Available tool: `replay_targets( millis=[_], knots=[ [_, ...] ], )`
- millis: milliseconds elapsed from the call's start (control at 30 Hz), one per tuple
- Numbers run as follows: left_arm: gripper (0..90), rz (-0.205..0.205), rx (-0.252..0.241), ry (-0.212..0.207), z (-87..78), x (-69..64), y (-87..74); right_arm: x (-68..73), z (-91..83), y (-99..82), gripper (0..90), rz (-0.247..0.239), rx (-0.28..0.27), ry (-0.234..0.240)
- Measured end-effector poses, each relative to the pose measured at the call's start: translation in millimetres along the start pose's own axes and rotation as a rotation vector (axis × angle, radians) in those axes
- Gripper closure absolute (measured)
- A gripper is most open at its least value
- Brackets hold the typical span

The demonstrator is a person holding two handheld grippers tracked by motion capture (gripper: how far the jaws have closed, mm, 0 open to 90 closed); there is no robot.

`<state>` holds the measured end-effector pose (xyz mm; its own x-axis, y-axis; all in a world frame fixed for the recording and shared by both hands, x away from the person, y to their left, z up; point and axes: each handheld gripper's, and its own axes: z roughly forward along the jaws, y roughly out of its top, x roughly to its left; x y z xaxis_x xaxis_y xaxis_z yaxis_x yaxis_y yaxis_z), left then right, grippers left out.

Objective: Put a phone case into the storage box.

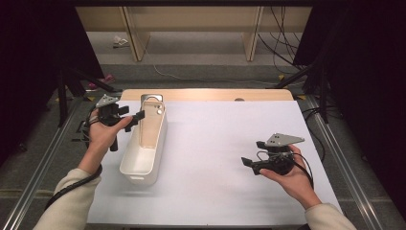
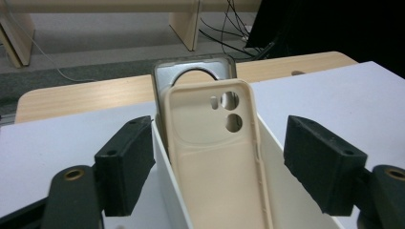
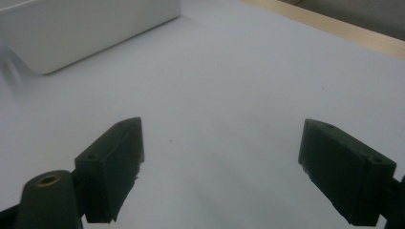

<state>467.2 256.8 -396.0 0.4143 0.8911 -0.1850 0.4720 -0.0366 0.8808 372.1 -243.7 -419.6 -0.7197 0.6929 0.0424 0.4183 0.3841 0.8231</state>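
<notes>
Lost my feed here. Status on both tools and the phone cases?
Left tool open, astride the bin. Beige case and grey case lean inside, unheld. Right tool open over bare table. Nothing in the way.

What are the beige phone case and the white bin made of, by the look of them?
Beige phone case: looks like soft matte silicone or rubbery plastic, with rounded moulded edges and no glare. White bin: seemingly rigid plastic with a smooth, faintly glossy finish and thin, even walls.

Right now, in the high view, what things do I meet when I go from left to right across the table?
Left tool → white bin holding the beige phone case → bare white table sheet → right tool.
</notes>
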Motion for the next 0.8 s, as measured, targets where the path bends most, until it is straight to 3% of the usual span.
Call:
replay_targets(
  millis=[100,367,567,800],
  knots=[
    [15.1,0.006,0.007,0.014,-2.9,-3.4,-1.3,-0.1,0.0,0.0,16.3,-0.001,0.000,0.000],
    [6.2,0.044,0.016,0.022,-10.0,-11.4,-7.8,-0.1,0.0,-0.1,16.3,0.000,0.000,-0.001],
    [0.5,0.071,0.015,0.028,-15.8,-18.6,-12.9,-0.1,0.0,-0.1,16.3,-0.001,0.002,-0.001],
    [0.0,0.088,0.011,0.018,-21.7,-25.7,-18.7,-0.3,-0.1,-0.1,16.3,0.000,0.000,-0.001]
  ],
)
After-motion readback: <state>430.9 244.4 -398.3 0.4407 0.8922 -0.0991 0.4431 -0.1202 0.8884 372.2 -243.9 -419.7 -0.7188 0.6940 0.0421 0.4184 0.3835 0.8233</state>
